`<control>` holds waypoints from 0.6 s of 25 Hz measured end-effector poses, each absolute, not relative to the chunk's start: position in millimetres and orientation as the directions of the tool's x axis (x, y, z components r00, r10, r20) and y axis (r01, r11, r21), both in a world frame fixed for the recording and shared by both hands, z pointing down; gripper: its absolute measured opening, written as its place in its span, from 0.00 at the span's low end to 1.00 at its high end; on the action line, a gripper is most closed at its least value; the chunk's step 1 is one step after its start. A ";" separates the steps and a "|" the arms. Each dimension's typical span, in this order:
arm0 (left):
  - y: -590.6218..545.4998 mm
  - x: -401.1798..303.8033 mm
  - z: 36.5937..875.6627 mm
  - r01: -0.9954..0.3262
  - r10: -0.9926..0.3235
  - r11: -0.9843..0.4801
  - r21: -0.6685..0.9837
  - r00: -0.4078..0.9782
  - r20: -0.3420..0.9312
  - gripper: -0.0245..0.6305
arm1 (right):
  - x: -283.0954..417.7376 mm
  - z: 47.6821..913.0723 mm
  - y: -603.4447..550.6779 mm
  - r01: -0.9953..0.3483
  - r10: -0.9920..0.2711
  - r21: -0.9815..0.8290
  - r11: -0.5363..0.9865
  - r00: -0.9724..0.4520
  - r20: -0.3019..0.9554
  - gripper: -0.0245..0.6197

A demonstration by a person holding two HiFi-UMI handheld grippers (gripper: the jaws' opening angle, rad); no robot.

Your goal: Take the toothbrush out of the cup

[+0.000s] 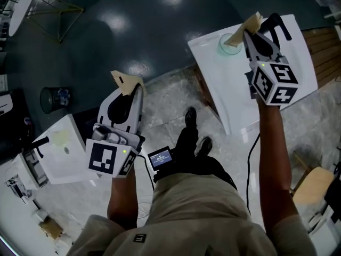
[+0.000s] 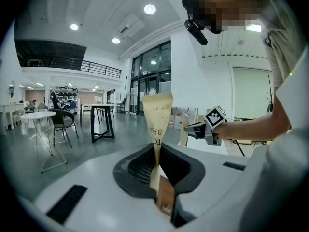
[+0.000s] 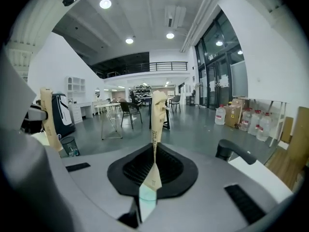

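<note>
My left gripper (image 1: 130, 91) is shut on a tan paper wrapper (image 1: 126, 81) with dark print, which stands up from the jaws (image 2: 158, 115). My right gripper (image 1: 249, 34) is shut on a second tan paper strip (image 1: 251, 22), seen edge-on in the right gripper view (image 3: 156, 115) with a pale clear part near the jaws. This strip's tip hangs over a clear cup (image 1: 230, 44) on the white washbasin top (image 1: 213, 73). I cannot make out a bare toothbrush. Each gripper shows in the other's view: the right one (image 2: 195, 128), the left one (image 3: 35, 113).
A black tap (image 1: 278, 22) rises behind the right gripper (image 3: 235, 151). Wooden slats (image 1: 324, 47) lie right of the basin top. A black bin (image 1: 53, 98) and a white unit (image 1: 61, 148) stand at the left. Tables and chairs (image 2: 53, 124) fill the hall.
</note>
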State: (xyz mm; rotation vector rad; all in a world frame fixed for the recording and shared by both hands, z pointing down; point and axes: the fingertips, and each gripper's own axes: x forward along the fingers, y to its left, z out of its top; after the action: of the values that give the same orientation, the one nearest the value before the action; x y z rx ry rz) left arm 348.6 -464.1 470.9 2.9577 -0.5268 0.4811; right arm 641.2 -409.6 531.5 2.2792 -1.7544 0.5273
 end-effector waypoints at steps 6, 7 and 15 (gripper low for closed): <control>-437.8 304.9 429.4 -0.377 -0.365 -0.926 -0.001 0.895 0.255 0.08 | 599.7 462.8 -380.4 -0.969 -0.918 0.014 -0.248 0.239 0.317 0.06; -430.2 299.9 421.8 -0.381 -0.370 -0.924 -0.005 0.895 0.250 0.08 | 594.0 451.3 -371.7 -0.970 -0.922 0.020 -0.244 0.238 0.307 0.06; -355.7 257.5 360.0 -0.413 -0.424 -0.905 -0.099 0.889 0.175 0.08 | 534.6 366.7 -288.8 -0.985 -0.966 0.045 -0.168 0.174 0.189 0.06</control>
State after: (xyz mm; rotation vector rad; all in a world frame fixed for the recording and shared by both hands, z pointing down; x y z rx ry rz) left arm 257.5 -355.7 360.0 3.1099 -0.6899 0.3086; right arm 534.6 -288.8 366.7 2.2816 -1.9167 0.1747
